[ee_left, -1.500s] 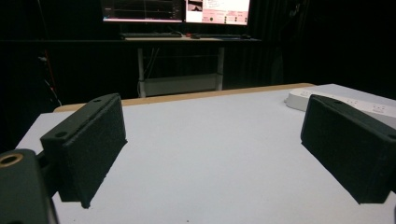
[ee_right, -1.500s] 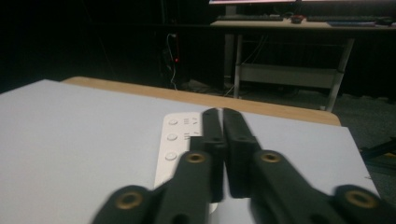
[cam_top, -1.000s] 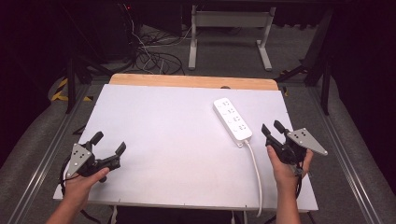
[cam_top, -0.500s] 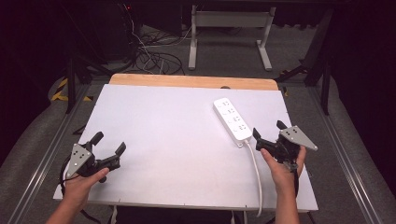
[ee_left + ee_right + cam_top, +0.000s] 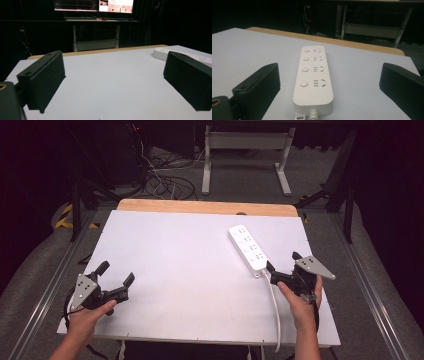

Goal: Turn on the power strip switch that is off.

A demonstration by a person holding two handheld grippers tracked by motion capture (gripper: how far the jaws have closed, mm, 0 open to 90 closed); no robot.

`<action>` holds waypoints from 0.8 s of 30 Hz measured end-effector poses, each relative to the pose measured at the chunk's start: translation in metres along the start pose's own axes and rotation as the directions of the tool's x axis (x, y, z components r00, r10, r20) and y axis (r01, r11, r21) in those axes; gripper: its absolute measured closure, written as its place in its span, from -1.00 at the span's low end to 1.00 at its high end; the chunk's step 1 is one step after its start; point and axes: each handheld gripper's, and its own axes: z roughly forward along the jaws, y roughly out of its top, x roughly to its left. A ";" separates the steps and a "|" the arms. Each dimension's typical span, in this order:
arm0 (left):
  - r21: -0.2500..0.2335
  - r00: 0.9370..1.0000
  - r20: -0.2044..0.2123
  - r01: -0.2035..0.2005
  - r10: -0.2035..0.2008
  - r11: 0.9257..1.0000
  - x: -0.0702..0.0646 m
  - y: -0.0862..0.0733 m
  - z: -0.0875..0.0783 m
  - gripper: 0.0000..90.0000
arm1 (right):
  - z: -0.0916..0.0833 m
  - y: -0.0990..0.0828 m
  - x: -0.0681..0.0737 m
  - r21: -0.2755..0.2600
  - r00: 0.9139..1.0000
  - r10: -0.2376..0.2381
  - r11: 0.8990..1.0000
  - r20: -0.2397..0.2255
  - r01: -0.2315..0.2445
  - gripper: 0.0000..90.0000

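A white power strip is found lying flat on the white worktop, in its right half and towards the far edge, set at a slant. Four socket groups, each with a round button beside it, are counted along its top face in the right gripper view. Its white cable is seen leaving the near end and running back over the worktop to the near edge. A strip of bare wood is noted along the far edge of the worktop.

The right hand-held gripper is held in the person's right hand just behind the near end of the power strip. Its jaws have just been opening and are now spread wide. In the right gripper view the strip's near end is seen lying between the two jaws, with clear gaps on both sides; no pad is pressed on it. Whether the jaw tips rest on the worktop cannot be told.

The left hand-held gripper is held in the left hand near the worktop's front left corner, well apart from the strip. Its jaws are likewise spread wide, with only bare worktop between them in the left gripper view; nothing is held.
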 end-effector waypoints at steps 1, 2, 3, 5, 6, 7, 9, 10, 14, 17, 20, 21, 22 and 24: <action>-0.001 1.000 -0.001 0.000 0.000 1.000 0.000 0.000 0.000 -0.93 | 0.000 0.000 0.000 -0.005 1.000 -0.002 1.000 -0.001 0.002 -0.91; -0.001 1.000 -0.002 -0.002 0.002 1.000 0.000 0.000 0.000 -0.94 | 0.000 0.000 0.000 -0.006 1.000 0.001 1.000 -0.001 -0.001 -0.91; 0.000 1.000 0.000 0.001 -0.001 1.000 0.000 0.000 0.000 -0.95 | 0.000 0.000 0.000 -0.009 1.000 -0.002 1.000 -0.002 0.002 -0.91; 0.003 1.000 -0.001 0.000 0.000 1.000 0.001 0.000 0.000 -0.98 | 0.000 0.000 -0.001 -0.007 1.000 -0.001 1.000 0.001 0.001 -0.93; 0.003 1.000 -0.005 0.004 -0.004 1.000 0.001 0.000 0.000 -0.99 | 0.000 0.000 -0.001 -0.007 1.000 0.000 1.000 0.005 0.000 -0.94; 0.001 1.000 -0.007 0.006 -0.006 1.000 0.001 0.000 0.000 -1.00 | 0.000 0.000 -0.001 -0.008 1.000 -0.002 1.000 0.013 0.002 -0.95; 0.002 1.000 -0.005 0.011 -0.011 1.000 0.001 0.000 0.000 -1.00 | -0.001 0.000 -0.002 -0.013 1.000 0.001 1.000 0.017 -0.001 -0.94; 0.001 1.000 -0.006 0.011 -0.011 1.000 0.001 0.000 0.000 -1.00 | -0.001 0.000 -0.002 -0.017 1.000 -0.002 1.000 0.018 0.002 -0.95; 0.002 1.000 -0.008 0.011 -0.011 1.000 0.001 0.000 0.000 -1.00 | -0.001 -0.001 -0.003 -0.017 1.000 0.003 1.000 0.023 -0.003 -0.95; 0.000 1.000 -0.007 0.012 -0.012 1.000 0.001 0.000 0.000 -1.00 | -0.001 -0.001 -0.003 -0.015 1.000 0.001 1.000 0.023 -0.001 -0.94; 0.002 1.000 -0.009 0.009 -0.009 1.000 0.001 0.000 0.000 -1.00 | -0.002 -0.002 -0.004 -0.015 1.000 0.002 1.000 0.021 -0.001 -0.94; 0.003 1.000 -0.007 0.010 -0.010 1.000 0.001 0.000 0.000 -1.00 | -0.002 -0.002 -0.004 -0.015 1.000 0.003 1.000 0.023 -0.003 -0.94; 0.004 1.000 -0.008 0.007 -0.007 1.000 0.001 0.000 0.000 -1.00 | -0.002 -0.002 -0.004 -0.017 1.000 0.006 1.000 0.023 -0.005 -0.94; 0.004 1.000 -0.009 0.007 -0.007 1.000 0.001 0.000 0.000 -1.00 | -0.002 -0.002 -0.004 -0.018 1.000 0.004 1.000 0.022 -0.004 -0.94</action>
